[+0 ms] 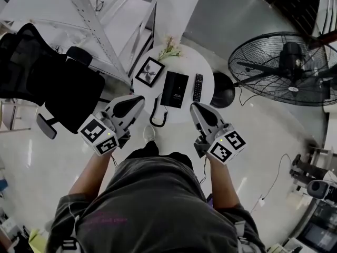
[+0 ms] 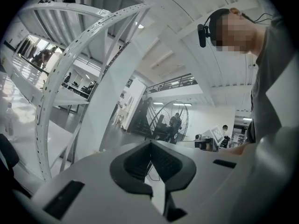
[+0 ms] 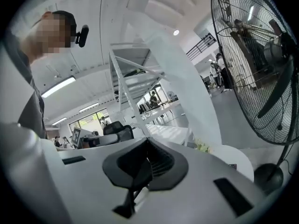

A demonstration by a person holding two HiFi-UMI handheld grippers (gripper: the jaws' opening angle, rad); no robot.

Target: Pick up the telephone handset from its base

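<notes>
Head view showed one large floor fan (image 1: 287, 67), cut off at the picture's right edge, and one black office chair (image 1: 47, 83) on the left. Between them stood one round white table (image 1: 195, 59). Two grippers were held at its near edge: the left gripper (image 1: 141, 98) at the near left and the right gripper (image 1: 194, 105) at the near right. In each gripper view the jaws were pressed together with nothing between them.

One black telephone (image 1: 175, 88) lay at the table's middle. Its handset could not be told apart from the base, and a pale mark on it was too small to read. A dark curved piece (image 1: 157, 112) to its left was perhaps the cord. One picture frame (image 1: 149, 71), one remote control (image 1: 197, 87) and one flower sprig (image 1: 169, 49) shared the table.
</notes>
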